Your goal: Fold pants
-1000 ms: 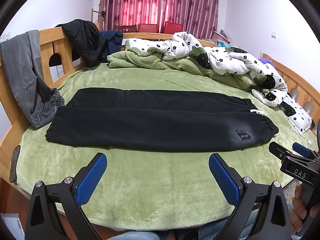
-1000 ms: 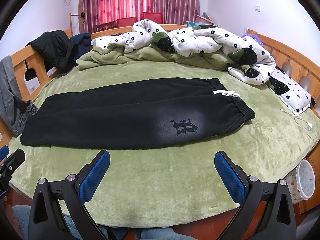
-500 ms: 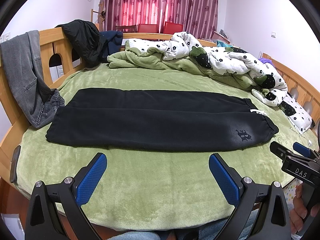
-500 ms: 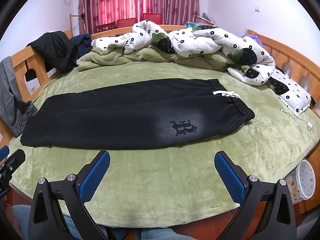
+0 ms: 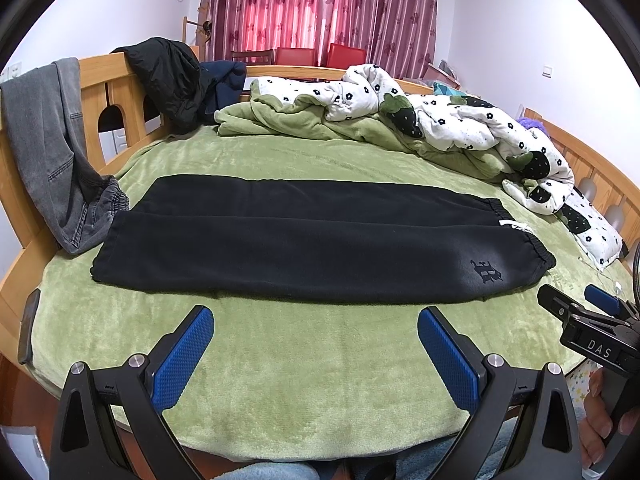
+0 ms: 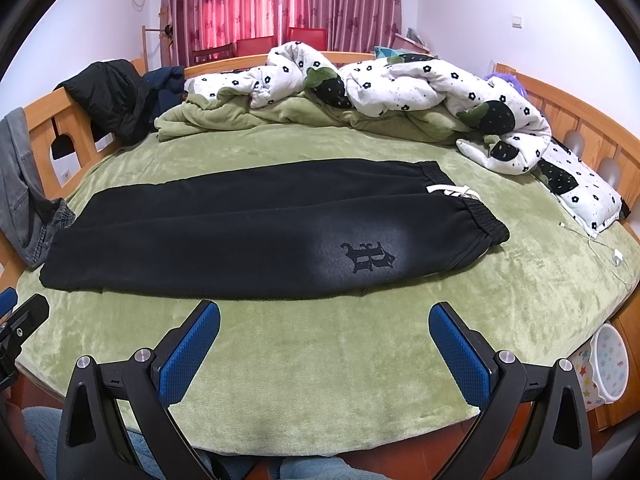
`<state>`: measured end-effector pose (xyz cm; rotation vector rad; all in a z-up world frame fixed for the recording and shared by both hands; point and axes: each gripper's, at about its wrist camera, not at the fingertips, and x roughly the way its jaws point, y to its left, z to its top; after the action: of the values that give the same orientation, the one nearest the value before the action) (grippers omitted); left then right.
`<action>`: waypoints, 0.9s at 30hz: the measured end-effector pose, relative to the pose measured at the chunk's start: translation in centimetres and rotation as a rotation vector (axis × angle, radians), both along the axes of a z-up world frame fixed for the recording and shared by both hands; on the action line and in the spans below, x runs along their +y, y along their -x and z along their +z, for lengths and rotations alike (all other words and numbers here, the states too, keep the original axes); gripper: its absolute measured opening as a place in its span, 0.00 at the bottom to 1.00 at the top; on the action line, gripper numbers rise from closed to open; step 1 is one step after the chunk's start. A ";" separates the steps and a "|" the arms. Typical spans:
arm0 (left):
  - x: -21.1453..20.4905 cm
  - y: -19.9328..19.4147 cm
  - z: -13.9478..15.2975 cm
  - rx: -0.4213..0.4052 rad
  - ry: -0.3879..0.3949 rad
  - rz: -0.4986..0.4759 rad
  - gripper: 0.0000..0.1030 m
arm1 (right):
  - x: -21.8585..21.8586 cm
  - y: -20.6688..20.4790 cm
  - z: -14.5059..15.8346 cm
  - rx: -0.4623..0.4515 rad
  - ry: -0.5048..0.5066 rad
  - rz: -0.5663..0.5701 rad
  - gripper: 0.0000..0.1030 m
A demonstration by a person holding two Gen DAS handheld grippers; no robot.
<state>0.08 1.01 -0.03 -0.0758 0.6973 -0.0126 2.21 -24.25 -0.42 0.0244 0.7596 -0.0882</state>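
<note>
Green bedspread (image 5: pixel 320 360) carries the black pants (image 5: pixel 312 248) laid lengthwise, one leg seemingly folded over the other, cross-folds remaining, while left gripper (image 5: pixel 314 354) and right gripper (image 6: pixel 324 350) hover wide open, empty.

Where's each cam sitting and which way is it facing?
Left wrist: on the left gripper, open, low at the bed's near edge, facing across the black pants toward the curtains; the right gripper and a hand show at right.
Right wrist: on the right gripper, open, same heading, nearer the waistband; the left gripper shows at left.
Shared: pants, green blanket, floral duvet.
</note>
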 end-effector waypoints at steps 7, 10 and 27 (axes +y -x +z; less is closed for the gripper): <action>-0.1 0.0 0.0 0.000 0.002 0.001 1.00 | 0.0 0.0 0.0 0.000 0.000 0.000 0.99; 0.0 0.0 0.0 0.000 0.001 0.001 1.00 | 0.0 0.0 0.0 -0.001 -0.001 0.001 0.99; 0.0 0.8 -0.4 -0.014 0.009 -0.035 1.00 | 0.8 -0.1 0.0 0.007 0.017 0.010 0.99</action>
<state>-0.74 0.99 -0.43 -0.0725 0.6847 -0.0496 2.36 -23.41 -0.42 0.0042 0.7663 -0.0848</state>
